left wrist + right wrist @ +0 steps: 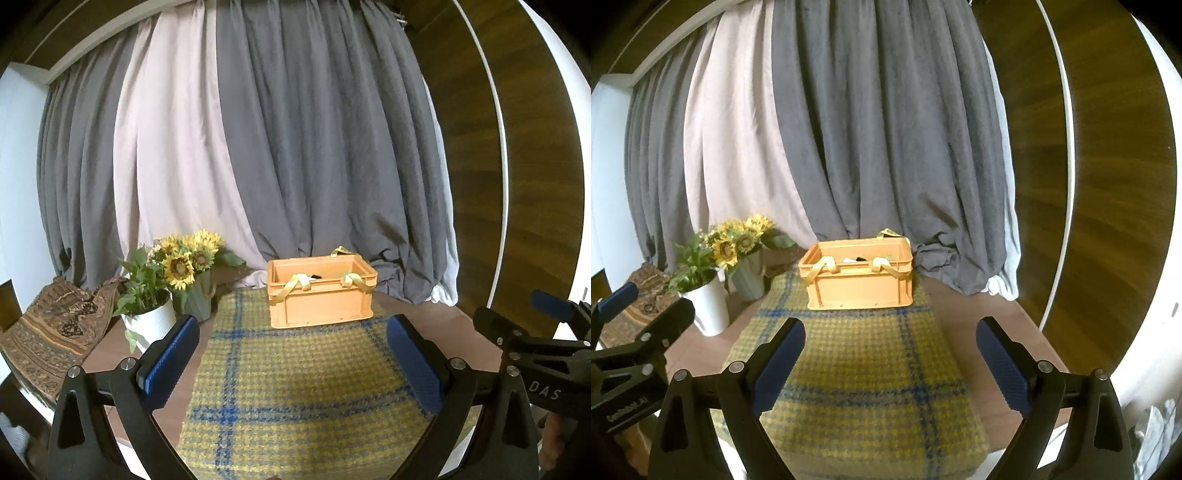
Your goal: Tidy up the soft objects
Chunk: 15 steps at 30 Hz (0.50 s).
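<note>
An orange plastic crate [319,295] [858,275] stands at the far end of a yellow and blue plaid cloth [295,387] [857,376]. Yellow fabric straps [299,282] [827,266] hang over its front rim, and something dark lies inside, mostly hidden. My left gripper [291,354] is open and empty above the near part of the cloth. My right gripper [890,350] is open and empty too, beside the left one. Each gripper shows at the edge of the other's view.
Sunflowers in a grey-green vase [197,295] [748,277] and a leafy plant in a white pot [149,325] [709,306] stand left of the cloth. A brown patterned fabric [55,332] lies far left. Grey and pale curtains [295,147] hang behind the brown table [443,321].
</note>
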Each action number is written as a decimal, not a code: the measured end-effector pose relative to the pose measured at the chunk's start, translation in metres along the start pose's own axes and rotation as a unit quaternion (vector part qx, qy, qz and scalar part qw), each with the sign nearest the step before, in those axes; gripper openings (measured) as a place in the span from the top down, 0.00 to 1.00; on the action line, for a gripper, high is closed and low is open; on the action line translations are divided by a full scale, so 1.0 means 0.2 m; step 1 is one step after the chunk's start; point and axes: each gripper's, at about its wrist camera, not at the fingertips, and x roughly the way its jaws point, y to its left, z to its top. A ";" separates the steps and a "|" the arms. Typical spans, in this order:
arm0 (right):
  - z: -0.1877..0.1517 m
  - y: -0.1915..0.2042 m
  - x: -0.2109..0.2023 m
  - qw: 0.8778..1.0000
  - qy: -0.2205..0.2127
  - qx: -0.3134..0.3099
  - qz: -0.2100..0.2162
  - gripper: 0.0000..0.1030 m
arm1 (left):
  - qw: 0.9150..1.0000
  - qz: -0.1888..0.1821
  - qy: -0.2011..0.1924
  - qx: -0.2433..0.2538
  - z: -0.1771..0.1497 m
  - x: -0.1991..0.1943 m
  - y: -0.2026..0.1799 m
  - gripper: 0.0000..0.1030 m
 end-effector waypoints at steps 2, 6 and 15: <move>-0.01 -0.01 -0.02 1.000 -0.001 0.001 0.000 0.08 | 1.000 0.000 -0.002 0.002 0.00 -0.02 -0.01 0.00; -0.02 -0.03 -0.07 1.000 -0.006 0.004 -0.001 0.08 | 1.000 -0.002 -0.005 0.004 0.01 -0.06 -0.05 0.00; -0.02 -0.05 -0.13 1.000 -0.014 0.007 -0.006 0.08 | 1.000 -0.005 -0.018 0.006 0.02 -0.11 -0.08 0.00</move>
